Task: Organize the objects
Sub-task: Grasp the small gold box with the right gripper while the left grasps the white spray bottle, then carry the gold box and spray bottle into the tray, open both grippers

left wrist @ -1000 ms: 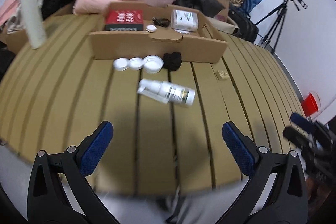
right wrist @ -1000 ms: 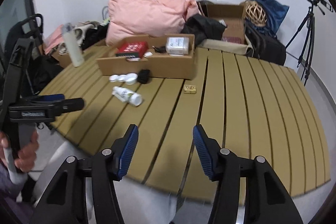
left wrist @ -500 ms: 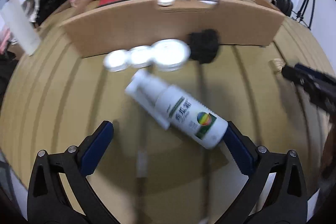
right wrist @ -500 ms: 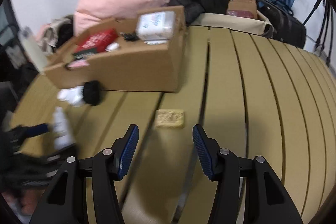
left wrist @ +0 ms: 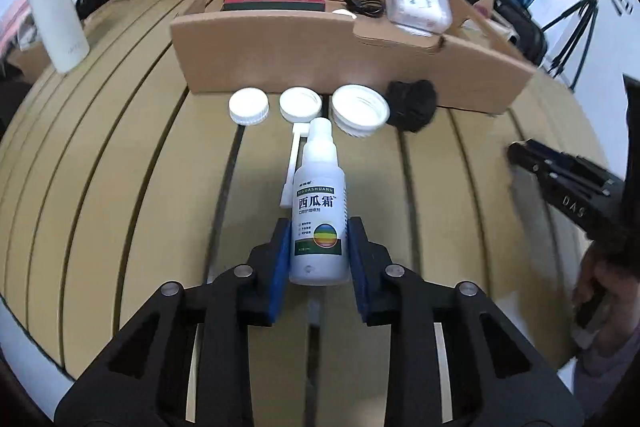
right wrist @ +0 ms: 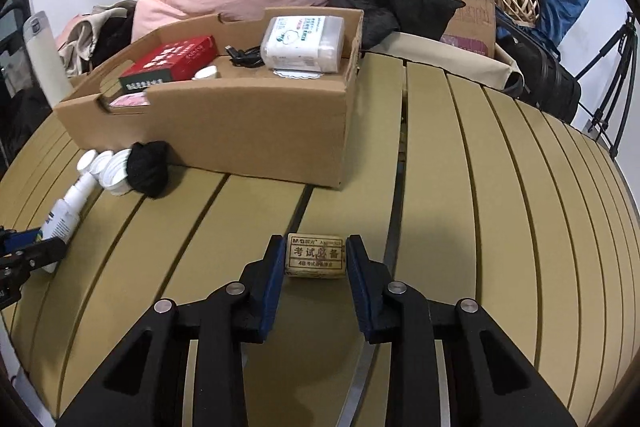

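Spray btl "XIGUASHUANG", eraser "M&G 4B"

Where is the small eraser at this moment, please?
In the right wrist view, the eraser lies on the slatted table between the fingers of the right gripper, in front of the cardboard box.

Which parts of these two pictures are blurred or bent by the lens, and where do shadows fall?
Left wrist view: the spray bottle is sharp, the right gripper at the edge is motion-blurred, and the table slats bow strongly. Right wrist view: mostly sharp; a soft shadow lies under the eraser, and the slats curve likewise.
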`<state>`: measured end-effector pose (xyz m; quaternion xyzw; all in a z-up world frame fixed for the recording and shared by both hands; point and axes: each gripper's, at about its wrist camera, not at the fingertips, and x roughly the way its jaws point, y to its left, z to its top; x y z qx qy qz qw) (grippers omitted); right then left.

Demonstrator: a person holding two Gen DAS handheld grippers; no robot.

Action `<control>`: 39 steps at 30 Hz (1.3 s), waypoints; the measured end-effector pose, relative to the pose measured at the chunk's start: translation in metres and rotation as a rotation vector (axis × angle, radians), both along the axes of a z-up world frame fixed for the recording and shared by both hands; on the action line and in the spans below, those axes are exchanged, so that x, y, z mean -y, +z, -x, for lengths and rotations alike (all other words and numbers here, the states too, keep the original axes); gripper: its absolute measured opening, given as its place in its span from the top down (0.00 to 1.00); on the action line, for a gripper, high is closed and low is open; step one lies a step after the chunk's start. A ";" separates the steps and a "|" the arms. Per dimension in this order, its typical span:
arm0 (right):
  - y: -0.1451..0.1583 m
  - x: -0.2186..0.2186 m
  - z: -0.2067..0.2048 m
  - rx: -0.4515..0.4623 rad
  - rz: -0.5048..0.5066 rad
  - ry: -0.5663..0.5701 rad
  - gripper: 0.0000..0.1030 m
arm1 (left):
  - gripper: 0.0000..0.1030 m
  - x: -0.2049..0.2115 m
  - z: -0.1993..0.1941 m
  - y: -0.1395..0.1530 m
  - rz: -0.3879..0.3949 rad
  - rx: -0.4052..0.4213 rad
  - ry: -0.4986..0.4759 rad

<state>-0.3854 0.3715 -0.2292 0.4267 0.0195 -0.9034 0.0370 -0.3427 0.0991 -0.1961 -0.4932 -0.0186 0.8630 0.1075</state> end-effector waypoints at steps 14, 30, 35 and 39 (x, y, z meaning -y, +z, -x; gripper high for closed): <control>0.101 0.044 -0.195 -0.092 0.074 0.240 0.68 | 0.77 0.042 -0.154 0.120 -0.114 -0.174 -0.085; 0.168 0.022 -0.032 -0.132 0.073 0.255 0.68 | 0.77 -0.040 0.083 0.135 -0.068 -0.024 -0.173; 0.128 0.031 0.092 -0.008 0.129 0.238 0.67 | 0.77 -0.064 0.163 0.070 0.005 0.071 -0.131; 0.091 0.044 0.155 0.069 0.182 0.226 0.67 | 0.76 -0.068 0.177 0.034 -0.013 0.115 -0.180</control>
